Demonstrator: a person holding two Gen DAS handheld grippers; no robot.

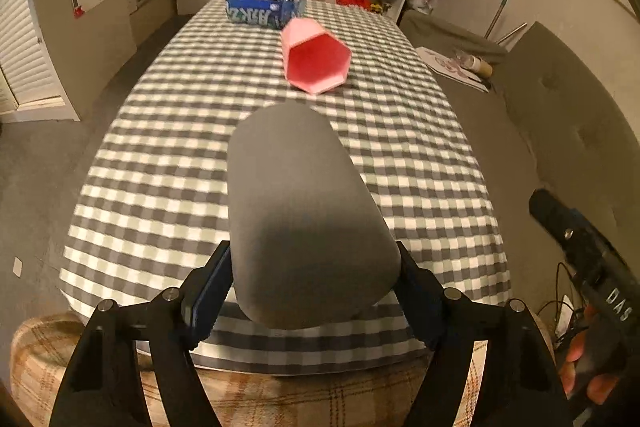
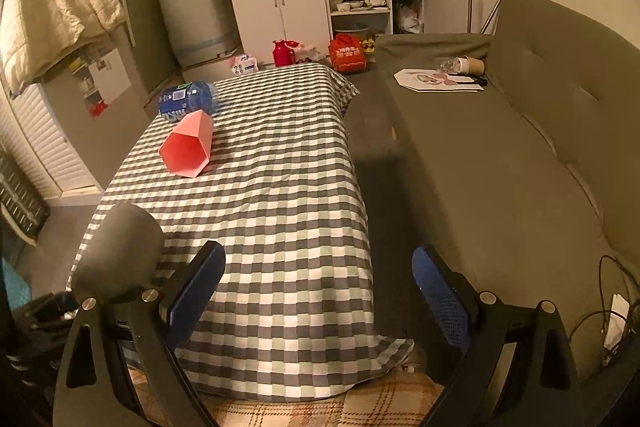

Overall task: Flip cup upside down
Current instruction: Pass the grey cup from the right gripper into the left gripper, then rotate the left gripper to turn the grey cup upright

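Note:
My left gripper (image 1: 314, 293) is shut on a grey cup (image 1: 300, 207). It holds the cup on its side above the near end of the checkered table (image 1: 160, 167), closed bottom pointing away from the camera. The grey cup also shows at the left of the right wrist view (image 2: 116, 253). A pink hexagonal cup (image 1: 316, 57) lies on its side farther down the table, its red mouth facing me; it also shows in the right wrist view (image 2: 188, 149). My right gripper (image 2: 318, 291) is open and empty above the table's near right corner.
A blue pack (image 1: 266, 6) lies at the table's far end, behind the pink cup. A grey sofa (image 2: 520, 167) runs along the table's right side, with papers and a cardboard tube (image 2: 468, 66) on it. White cabinets and shelves (image 2: 308, 7) stand at the back. A plaid stool (image 1: 248, 399) is below me.

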